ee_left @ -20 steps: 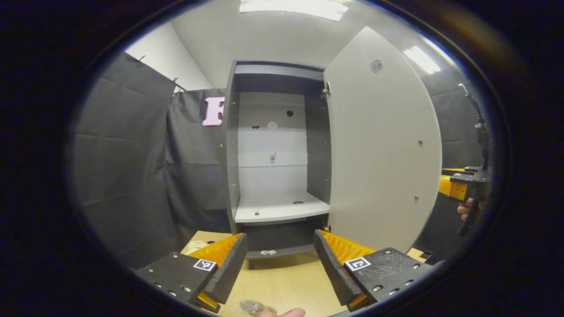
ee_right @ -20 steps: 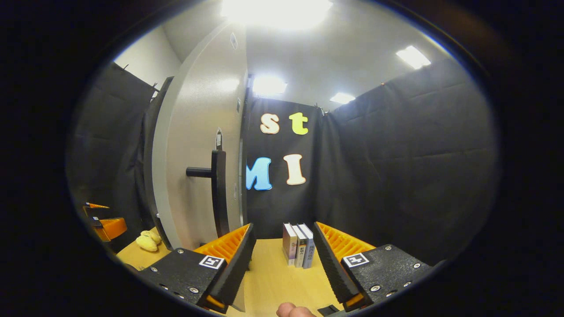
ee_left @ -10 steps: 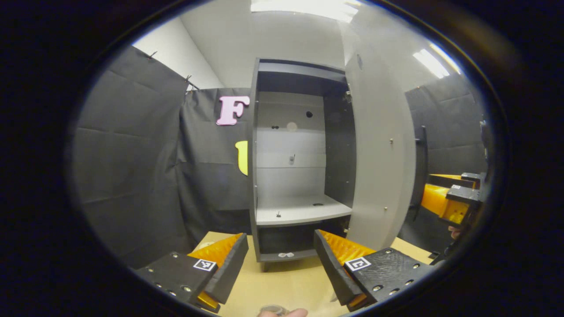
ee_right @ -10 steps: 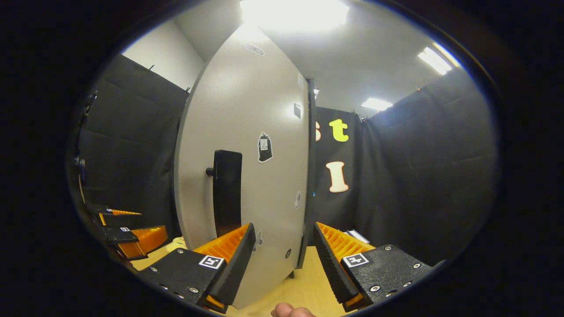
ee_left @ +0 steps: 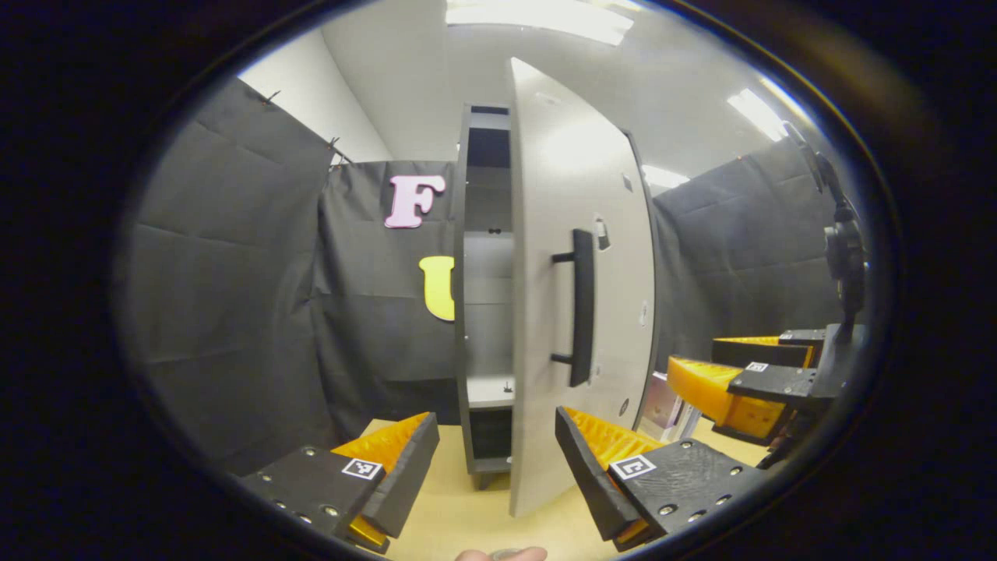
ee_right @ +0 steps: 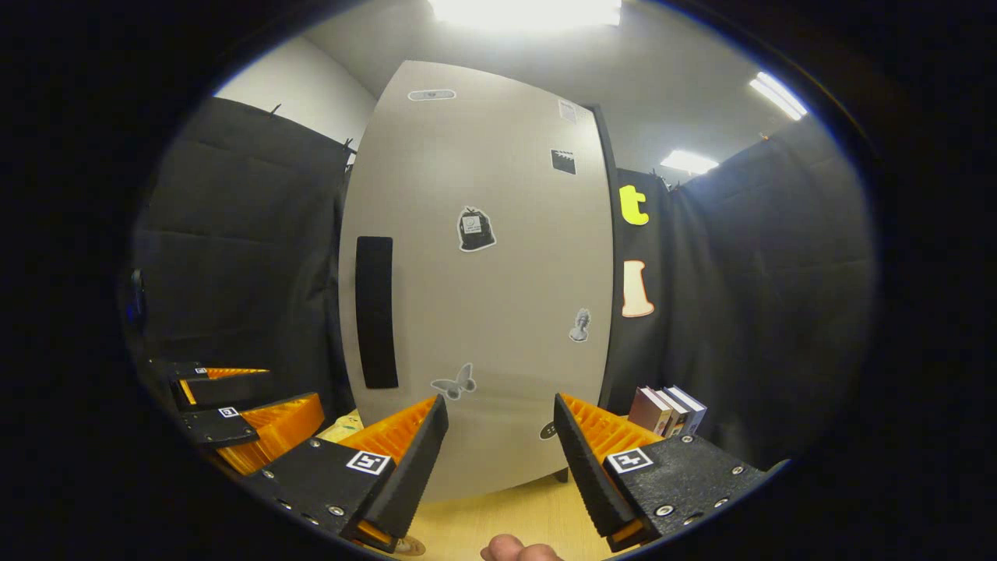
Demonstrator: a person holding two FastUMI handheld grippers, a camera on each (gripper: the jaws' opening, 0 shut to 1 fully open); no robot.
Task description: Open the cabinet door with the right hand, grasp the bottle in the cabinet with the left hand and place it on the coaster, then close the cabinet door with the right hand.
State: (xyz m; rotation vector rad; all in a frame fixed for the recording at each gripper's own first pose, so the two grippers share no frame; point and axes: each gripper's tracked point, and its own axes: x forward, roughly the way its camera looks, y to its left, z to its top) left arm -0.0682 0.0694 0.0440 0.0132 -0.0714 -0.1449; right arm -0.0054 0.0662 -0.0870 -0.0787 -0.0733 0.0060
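Two grippers, both with fingers spread wide and nothing between them. Left gripper [ee_left: 497, 475] low over the light wooden worktop [ee_left: 467, 514], facing the tall grey cabinet [ee_left: 471, 312] at the worktop's far edge. Pale grey cabinet door [ee_left: 576, 257] nearly shut, standing edge-on in the left gripper view, with a narrow strip of the interior open to its left: dark side wall, pale back panel, one light shelf [ee_left: 491, 389] low down. Long black bar handle [ee_left: 580, 308] upright on the door's outer face. Bottle not made out in that narrow gap; coaster not clearly made out either, though a small round clear object [ee_left: 506, 554] peeks in at the bottom edge beside a fingertip. Right gripper [ee_left: 732, 374] at the right side, near the door's outer face and apart from it.

Right gripper [ee_right: 498, 467] squarely facing the door's outer face [ee_right: 483, 296], close before it; contact with the panel cannot be told. Handle [ee_right: 377, 312] left of the fingers, ungrasped. Small dark stickers [ee_right: 475, 230] scattered over the panel. Few upright books [ee_right: 666, 409] on the worktop to the right of the cabinet. Left gripper [ee_right: 234, 409] low at the left. Small pale yellowish object [ee_right: 343, 427] on the worktop by the door's lower left corner, too small to identify.
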